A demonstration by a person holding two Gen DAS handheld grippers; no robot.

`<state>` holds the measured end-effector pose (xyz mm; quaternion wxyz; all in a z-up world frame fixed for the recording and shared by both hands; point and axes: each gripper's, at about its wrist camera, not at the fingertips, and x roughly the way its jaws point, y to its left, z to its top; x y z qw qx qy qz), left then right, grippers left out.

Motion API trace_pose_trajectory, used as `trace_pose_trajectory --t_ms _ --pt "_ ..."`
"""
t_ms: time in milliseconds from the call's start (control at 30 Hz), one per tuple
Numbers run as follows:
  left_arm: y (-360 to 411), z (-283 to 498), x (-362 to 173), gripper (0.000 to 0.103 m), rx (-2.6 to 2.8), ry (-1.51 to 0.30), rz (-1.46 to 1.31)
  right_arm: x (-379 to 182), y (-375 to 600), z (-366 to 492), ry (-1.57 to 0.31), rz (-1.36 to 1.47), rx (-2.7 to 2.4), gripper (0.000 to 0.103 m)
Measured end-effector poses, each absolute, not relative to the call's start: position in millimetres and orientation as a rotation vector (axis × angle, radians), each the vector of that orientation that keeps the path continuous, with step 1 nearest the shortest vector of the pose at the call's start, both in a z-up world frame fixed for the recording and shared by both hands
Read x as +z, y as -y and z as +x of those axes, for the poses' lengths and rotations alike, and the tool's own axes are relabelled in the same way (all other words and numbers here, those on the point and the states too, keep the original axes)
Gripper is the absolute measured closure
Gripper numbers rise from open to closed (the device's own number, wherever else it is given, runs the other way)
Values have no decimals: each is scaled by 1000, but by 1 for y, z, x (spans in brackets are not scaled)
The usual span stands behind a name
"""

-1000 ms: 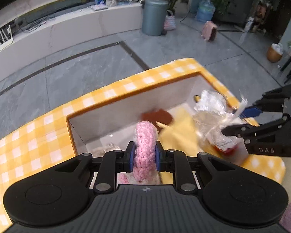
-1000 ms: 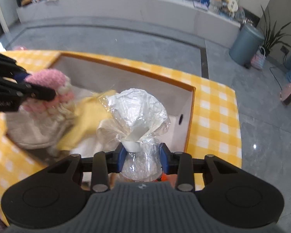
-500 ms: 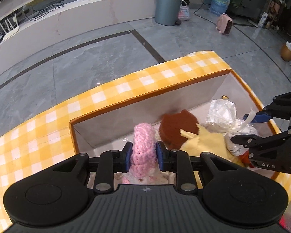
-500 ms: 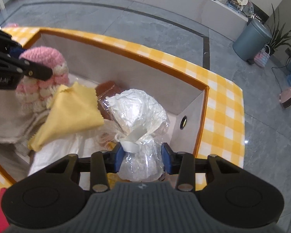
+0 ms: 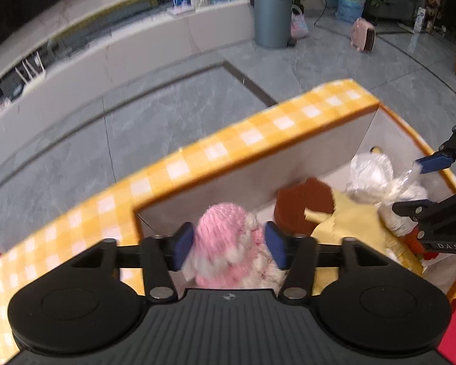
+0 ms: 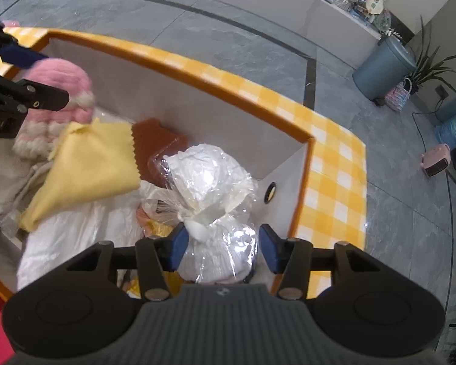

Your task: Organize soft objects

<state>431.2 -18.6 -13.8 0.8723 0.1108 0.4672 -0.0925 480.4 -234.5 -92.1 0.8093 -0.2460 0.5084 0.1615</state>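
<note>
Between our left gripper's (image 5: 229,245) spread blue pads sits the pink-and-white knitted hat (image 5: 228,243), with a gap at each side. Our right gripper (image 6: 220,246) likewise stands open around the plastic-wrapped bundle (image 6: 209,188), gripping nothing. Both things rest inside the yellow-checked storage box (image 6: 334,164), and beyond them lie a yellow cloth (image 6: 91,164) and a brown cloth (image 6: 155,143).

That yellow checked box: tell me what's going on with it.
A person is sorting soft things into the yellow checked box with two handheld grippers. The left gripper stands open around the pink knitted hat, and the right gripper open around the plastic-wrapped bundle. Both items sit inside beside a yellow cloth and a brown cloth.
</note>
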Motion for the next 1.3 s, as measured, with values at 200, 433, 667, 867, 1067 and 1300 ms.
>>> trace_pose_trajectory --t_ms 200,433,667,867,1067,1300 --pt "17 410 17 28 -210 -929 209 -63 235 458 -1075 -457 369 28" --pt "29 363 42 28 -242 -923 235 -36 237 409 -1076 -398 406 28" --pt "36 299 66 28 -248 -859 195 -19 250 345 -1073 -293 406 27" --pt "46 240 71 28 -235 -815 183 -13 263 282 -1005 -238 412 26" --pt "49 180 60 28 -185 -730 151 -11 278 211 -844 -172 399 25" --pt "47 118 36 18 -85 -597 128 -27 287 135 -605 -75 302 14"
